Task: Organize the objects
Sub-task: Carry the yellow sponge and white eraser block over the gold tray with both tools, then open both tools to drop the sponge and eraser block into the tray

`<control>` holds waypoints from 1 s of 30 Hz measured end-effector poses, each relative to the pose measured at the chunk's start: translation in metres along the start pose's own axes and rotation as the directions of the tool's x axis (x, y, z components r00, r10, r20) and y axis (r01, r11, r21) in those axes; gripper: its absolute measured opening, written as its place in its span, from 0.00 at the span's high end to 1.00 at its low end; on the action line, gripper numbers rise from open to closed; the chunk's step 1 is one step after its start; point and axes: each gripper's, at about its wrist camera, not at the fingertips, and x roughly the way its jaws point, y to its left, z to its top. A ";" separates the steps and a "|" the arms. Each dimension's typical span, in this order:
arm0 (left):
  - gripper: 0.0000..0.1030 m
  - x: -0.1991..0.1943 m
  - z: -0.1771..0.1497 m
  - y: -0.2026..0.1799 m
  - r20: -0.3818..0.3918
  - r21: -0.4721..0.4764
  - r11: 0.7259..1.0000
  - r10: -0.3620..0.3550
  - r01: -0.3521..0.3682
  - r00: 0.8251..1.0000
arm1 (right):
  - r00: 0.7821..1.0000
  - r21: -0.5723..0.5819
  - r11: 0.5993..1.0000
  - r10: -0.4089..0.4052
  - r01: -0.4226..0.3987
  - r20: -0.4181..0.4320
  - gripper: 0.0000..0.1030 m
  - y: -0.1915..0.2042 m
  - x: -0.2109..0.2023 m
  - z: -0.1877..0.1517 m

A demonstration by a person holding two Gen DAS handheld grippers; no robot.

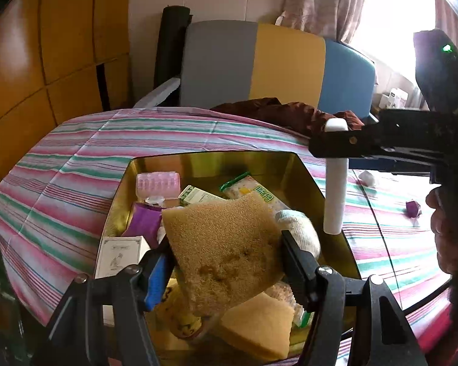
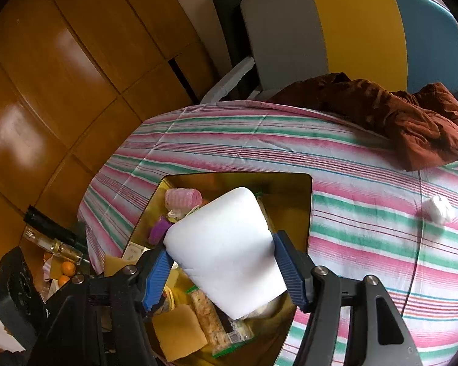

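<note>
Striped counter (image 2: 351, 183) holds a gold tin (image 2: 302, 189) mid-frame; left tool (image 1: 226, 262) grips a sponge (image 1: 226, 244), right tool (image 2: 223, 259) grips a white block (image 2: 226, 250); let go low, gently.

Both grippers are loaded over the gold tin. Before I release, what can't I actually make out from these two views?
- Tin floor under the brown sponge, left wrist view: hidden by the sponge and left gripper.
- Tin middle, right wrist view: covered by the white block in the right gripper.
- Gold tin near rim: cut off by the bottom edge.
- Packet print: too small.
</note>
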 end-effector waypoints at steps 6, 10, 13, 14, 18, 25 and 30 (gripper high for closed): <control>0.35 0.010 0.002 -0.003 -0.015 0.011 1.000 0.000 0.000 1.000 | 1.000 -0.004 1.000 -0.004 0.004 -0.005 0.37 0.001 0.011 0.010; 0.34 0.015 0.005 -0.004 -0.019 0.012 1.000 0.005 -0.005 1.000 | 1.000 -0.016 1.000 -0.023 0.022 -0.016 0.34 0.001 0.021 0.016; 0.32 0.019 0.006 -0.004 -0.022 0.012 1.000 0.007 -0.007 1.000 | 0.999 -0.025 0.999 -0.032 0.032 -0.026 0.31 0.002 0.029 0.018; 0.30 0.020 0.007 -0.003 -0.025 0.007 1.000 0.005 -0.005 1.000 | 0.999 -0.024 0.999 -0.031 0.030 -0.028 0.28 0.002 0.031 0.019; 0.26 0.024 0.007 -0.001 -0.030 0.000 1.000 0.012 -0.012 0.999 | 0.999 0.002 1.000 -0.023 0.023 -0.026 0.21 0.000 0.036 0.019; 0.20 0.022 0.006 -0.001 -0.028 -0.013 1.000 0.000 0.000 1.000 | 1.000 0.026 0.999 0.025 -0.025 0.002 0.17 -0.004 0.030 0.017; 0.17 0.014 0.006 0.007 -0.018 -0.042 0.999 -0.004 0.003 1.000 | 0.998 0.031 0.998 0.054 -0.055 0.027 0.17 0.000 0.020 0.018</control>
